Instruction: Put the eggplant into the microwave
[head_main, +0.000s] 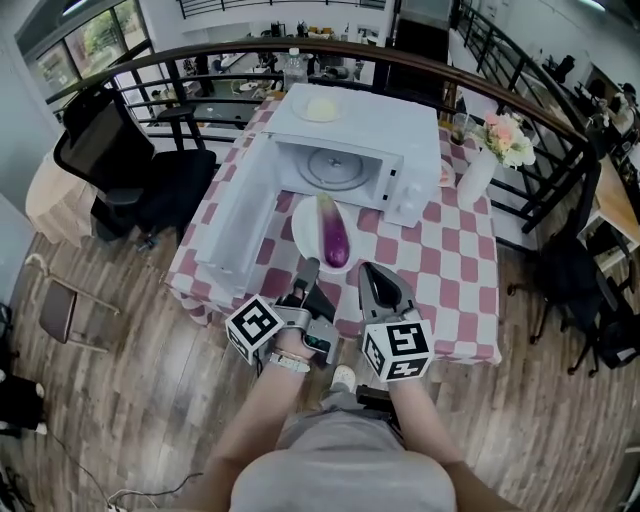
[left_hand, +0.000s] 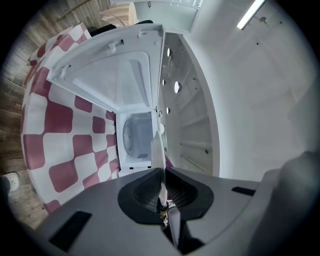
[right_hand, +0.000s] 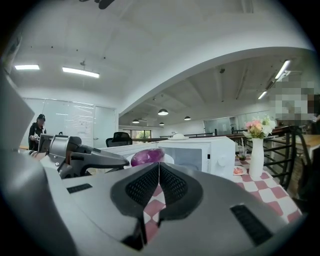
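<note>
**Open-plan office on a railed upper level, with one table dressed like a kitchen**

A curved dark railing (head_main: 330, 48) bounds a wood-plank floor (head_main: 130, 390). A black office chair (head_main: 120, 165) stands beside it, and cluttered desks (head_main: 225, 95) show beyond the rail. The right gripper view adds ceiling strip lights (right_hand: 80, 73), a glass partition (right_hand: 75, 122) and a person (right_hand: 36, 131) standing far off. The homely part is the worktop (head_main: 455, 265) under a red-and-white checked cloth, bearing a white microwave (head_main: 390, 125) with its door open and a vase of flowers (head_main: 476, 178).
</note>
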